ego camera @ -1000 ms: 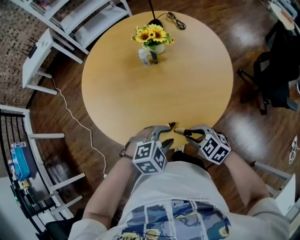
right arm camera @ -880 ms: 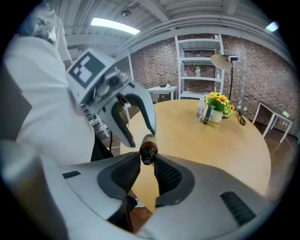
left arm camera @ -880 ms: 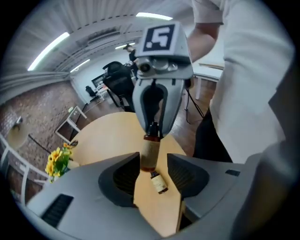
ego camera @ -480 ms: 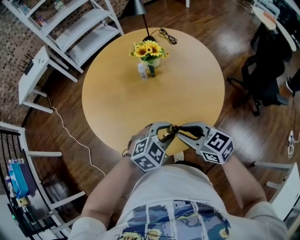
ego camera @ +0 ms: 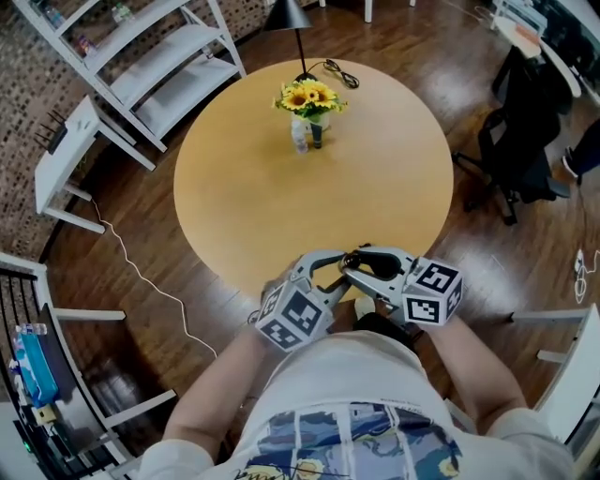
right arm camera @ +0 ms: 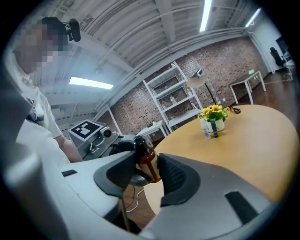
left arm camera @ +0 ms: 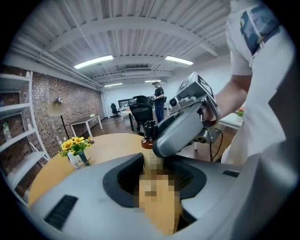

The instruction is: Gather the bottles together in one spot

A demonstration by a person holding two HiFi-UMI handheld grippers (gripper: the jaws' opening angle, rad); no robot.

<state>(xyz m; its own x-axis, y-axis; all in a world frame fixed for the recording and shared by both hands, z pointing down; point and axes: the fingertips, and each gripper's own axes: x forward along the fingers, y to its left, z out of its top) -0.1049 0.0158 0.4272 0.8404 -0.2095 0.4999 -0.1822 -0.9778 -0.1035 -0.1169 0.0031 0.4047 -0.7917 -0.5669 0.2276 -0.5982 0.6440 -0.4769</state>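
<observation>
A small brown bottle [right arm camera: 146, 163] with a black cap [left arm camera: 149, 128] is up in the air over the near edge of the round wooden table [ego camera: 244, 206]. My left gripper [ego camera: 339, 268] is shut on it. My right gripper [ego camera: 357, 263] faces it from the right. Its jaws have just been opening and now stand either side of the bottle, with no grip to be seen. At the table's far side a clear bottle [ego camera: 299, 137] and a dark bottle [ego camera: 317, 136] stand upright, side by side, against a sunflower pot [ego camera: 311, 97].
A black lamp [ego camera: 289, 14] and its cable [ego camera: 339, 71] sit behind the flowers. White shelving [ego camera: 155, 56] stands at the far left and an office chair [ego camera: 520, 141] at the right. A white cord [ego camera: 150, 272] runs across the wooden floor.
Both grippers rose and drew closer together over the table's near edge. The right gripper's jaws went from shut to parted around the brown bottle.
</observation>
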